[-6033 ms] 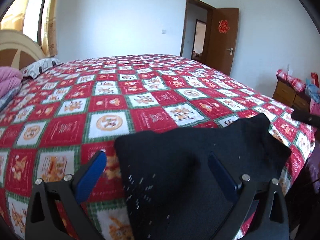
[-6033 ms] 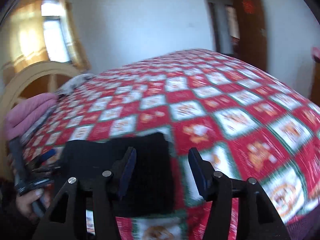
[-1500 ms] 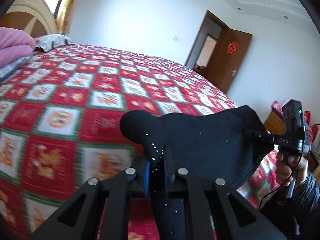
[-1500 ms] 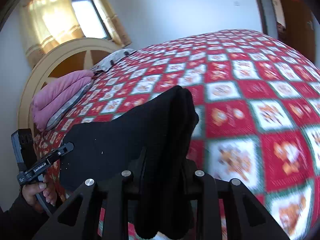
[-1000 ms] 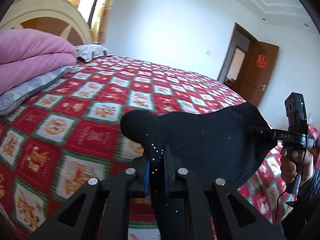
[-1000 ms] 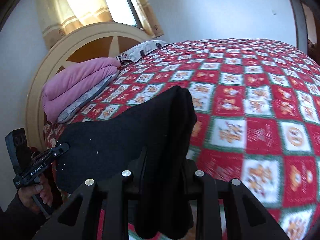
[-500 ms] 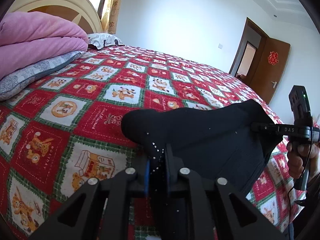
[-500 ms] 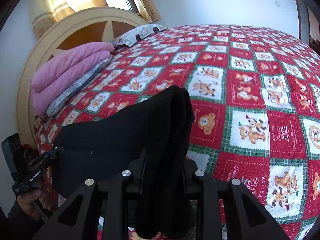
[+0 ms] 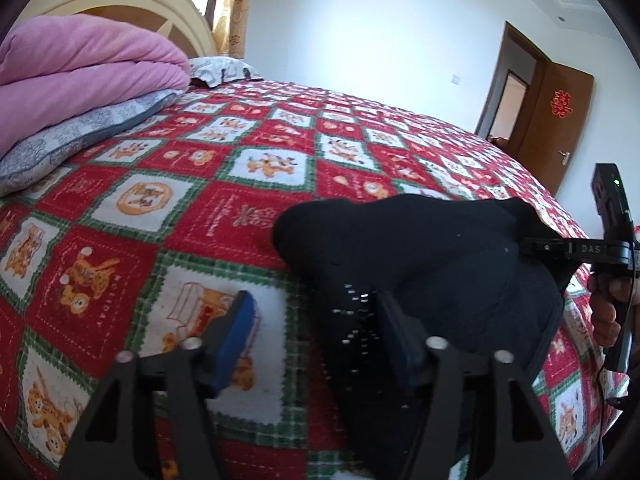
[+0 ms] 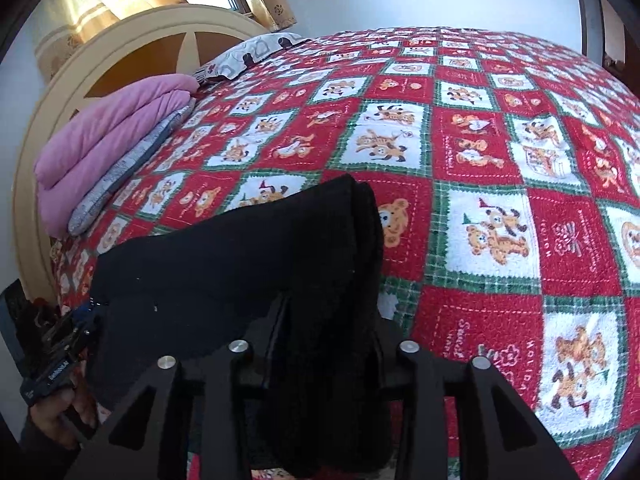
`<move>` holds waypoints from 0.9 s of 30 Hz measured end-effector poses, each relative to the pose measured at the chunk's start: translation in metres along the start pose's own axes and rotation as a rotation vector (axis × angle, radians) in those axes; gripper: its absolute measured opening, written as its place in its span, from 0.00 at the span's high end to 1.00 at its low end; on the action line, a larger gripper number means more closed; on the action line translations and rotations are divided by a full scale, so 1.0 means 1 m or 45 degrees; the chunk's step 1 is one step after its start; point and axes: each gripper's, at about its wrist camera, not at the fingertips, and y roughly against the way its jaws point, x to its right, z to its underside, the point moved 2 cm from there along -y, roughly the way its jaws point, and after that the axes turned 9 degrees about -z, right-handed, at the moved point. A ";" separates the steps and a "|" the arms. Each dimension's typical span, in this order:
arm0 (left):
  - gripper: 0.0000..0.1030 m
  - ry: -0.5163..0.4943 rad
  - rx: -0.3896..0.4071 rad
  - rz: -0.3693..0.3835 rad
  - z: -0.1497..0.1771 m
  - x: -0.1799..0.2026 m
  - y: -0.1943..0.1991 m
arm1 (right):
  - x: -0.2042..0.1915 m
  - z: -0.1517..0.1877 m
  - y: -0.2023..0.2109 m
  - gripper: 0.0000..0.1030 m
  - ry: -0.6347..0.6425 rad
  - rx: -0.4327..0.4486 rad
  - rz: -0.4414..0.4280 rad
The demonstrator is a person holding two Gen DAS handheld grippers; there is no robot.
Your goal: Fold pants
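- Red patchwork bedspread [image 9: 248,216] covers the bed; a pink quilt [image 9: 80,76] sits at ten o'clock by the headboard.
- Black pants [image 9: 420,256] lie bunched at its near edge.
- Left gripper [image 9: 316,328]: jaws spread apart, right finger against the cloth.
- Right gripper [image 10: 328,340]: jaws clamped on a thick fold of pants.

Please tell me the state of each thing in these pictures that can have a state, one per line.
Left gripper: jaws open, one each side of the pants' corner.
Right gripper: jaws shut on the pants.
Pants: folded, black, lying bunched on the bedspread.
Pink blanket: folded, stacked on a grey pillow.
Door: open.
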 end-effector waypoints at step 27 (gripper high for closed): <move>0.13 -0.065 0.127 -0.047 0.003 0.000 0.125 | -0.049 0.066 0.167 0.33 0.119 0.363 0.205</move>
